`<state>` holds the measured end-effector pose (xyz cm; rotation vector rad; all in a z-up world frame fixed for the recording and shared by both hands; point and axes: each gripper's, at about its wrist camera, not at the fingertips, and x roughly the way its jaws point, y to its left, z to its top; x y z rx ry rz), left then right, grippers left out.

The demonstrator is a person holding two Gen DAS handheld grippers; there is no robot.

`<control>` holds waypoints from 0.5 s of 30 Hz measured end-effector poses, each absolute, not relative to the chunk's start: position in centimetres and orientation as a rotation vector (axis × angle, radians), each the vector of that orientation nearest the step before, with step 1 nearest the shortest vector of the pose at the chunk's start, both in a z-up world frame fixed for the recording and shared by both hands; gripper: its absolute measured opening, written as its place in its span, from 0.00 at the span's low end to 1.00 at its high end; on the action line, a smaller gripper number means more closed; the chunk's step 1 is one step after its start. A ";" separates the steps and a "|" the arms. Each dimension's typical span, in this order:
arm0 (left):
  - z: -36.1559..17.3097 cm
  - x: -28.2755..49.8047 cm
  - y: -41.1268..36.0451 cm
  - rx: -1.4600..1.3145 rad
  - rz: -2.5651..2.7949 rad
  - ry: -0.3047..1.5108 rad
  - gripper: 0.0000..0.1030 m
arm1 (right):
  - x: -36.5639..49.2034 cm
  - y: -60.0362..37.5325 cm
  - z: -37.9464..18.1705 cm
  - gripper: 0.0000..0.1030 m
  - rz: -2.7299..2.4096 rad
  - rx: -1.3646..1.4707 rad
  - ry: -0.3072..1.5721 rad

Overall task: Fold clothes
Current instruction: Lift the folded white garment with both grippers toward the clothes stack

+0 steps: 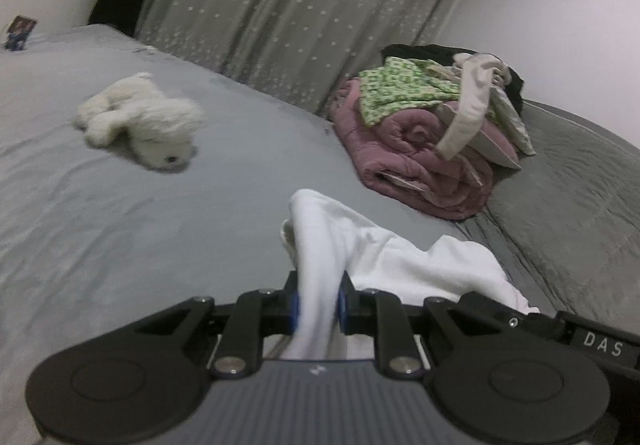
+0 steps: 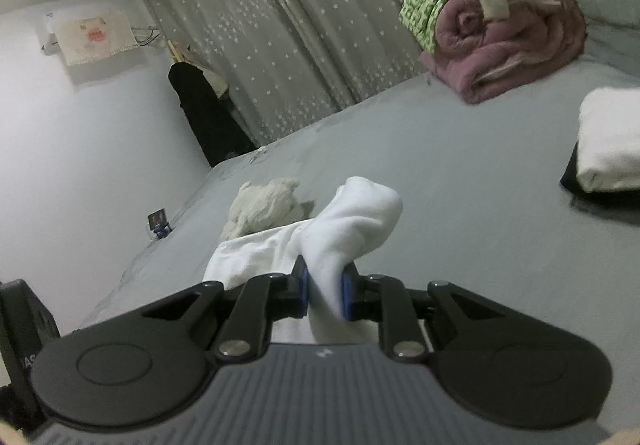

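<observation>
A white garment [image 1: 400, 261] is held up above the grey bed [image 1: 120, 205] between both grippers. My left gripper [image 1: 318, 301] is shut on one bunched end of it. My right gripper [image 2: 326, 295] is shut on the other end [image 2: 352, 221], which sticks up past the blue pads. The cloth between the grippers sags and is crumpled. The right gripper's body shows at the right edge of the left wrist view [image 1: 600, 337].
A white plush toy [image 1: 144, 121] lies on the bed. A rolled pink blanket [image 1: 420, 157] topped with a pile of clothes [image 1: 408, 89] sits by the star-patterned curtain [image 1: 300, 5]. A folded white and dark stack [image 2: 608, 149] lies on the bed at right.
</observation>
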<state>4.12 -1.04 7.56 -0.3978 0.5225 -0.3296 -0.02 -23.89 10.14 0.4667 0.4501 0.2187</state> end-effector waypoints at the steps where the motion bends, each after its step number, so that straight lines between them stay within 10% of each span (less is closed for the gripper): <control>1: 7.7 4.5 -1.9 -0.391 -0.340 0.521 0.17 | 0.1 -24.7 10.1 0.19 0.215 0.465 0.443; 15: 8.9 12.0 -16.4 -0.293 -0.494 0.458 0.17 | 2.0 -35.6 7.8 0.19 0.104 0.347 0.200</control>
